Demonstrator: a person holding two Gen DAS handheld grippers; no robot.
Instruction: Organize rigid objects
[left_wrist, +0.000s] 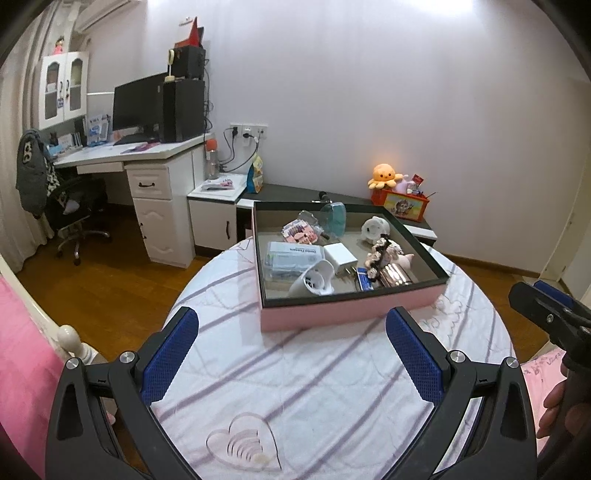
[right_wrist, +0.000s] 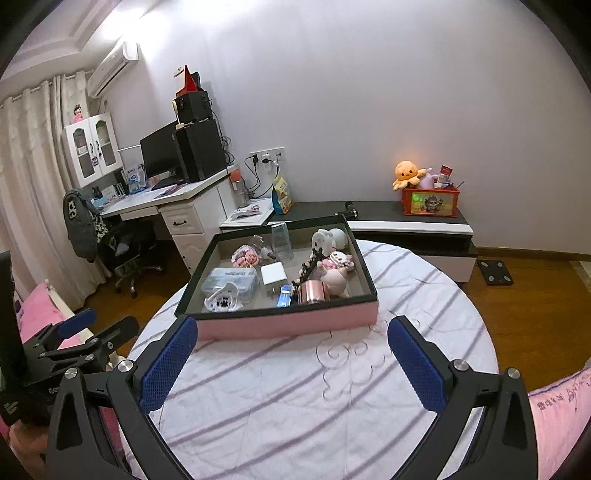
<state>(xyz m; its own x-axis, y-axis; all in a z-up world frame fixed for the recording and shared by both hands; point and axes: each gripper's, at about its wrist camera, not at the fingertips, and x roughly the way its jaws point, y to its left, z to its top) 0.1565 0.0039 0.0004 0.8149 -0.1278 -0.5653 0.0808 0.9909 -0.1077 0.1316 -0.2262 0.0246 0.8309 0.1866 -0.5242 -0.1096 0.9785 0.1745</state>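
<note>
A pink box (left_wrist: 347, 314) with a black rim sits on the round table (left_wrist: 332, 387), also in the right wrist view (right_wrist: 288, 325). In it lie a clear plastic case (left_wrist: 293, 260), a white charger (left_wrist: 340, 255), a white holder (left_wrist: 314, 282), a rose-gold tin (left_wrist: 397, 275), a white figurine (left_wrist: 373, 228), a pink item (left_wrist: 299, 232), a clear cup (left_wrist: 334, 218). My left gripper (left_wrist: 291, 354) is open and empty, in front of the box. My right gripper (right_wrist: 291, 358) is open and empty, also in front of it.
A white desk (left_wrist: 147, 155) with monitor and office chair (left_wrist: 70, 206) stands at left. A low dark cabinet (right_wrist: 406, 218) carries an orange toy bin (right_wrist: 430, 201) and an octopus plush (right_wrist: 406, 173). A pink bed (left_wrist: 22, 350) lies at left. A scale (right_wrist: 495, 271) lies on the wood floor.
</note>
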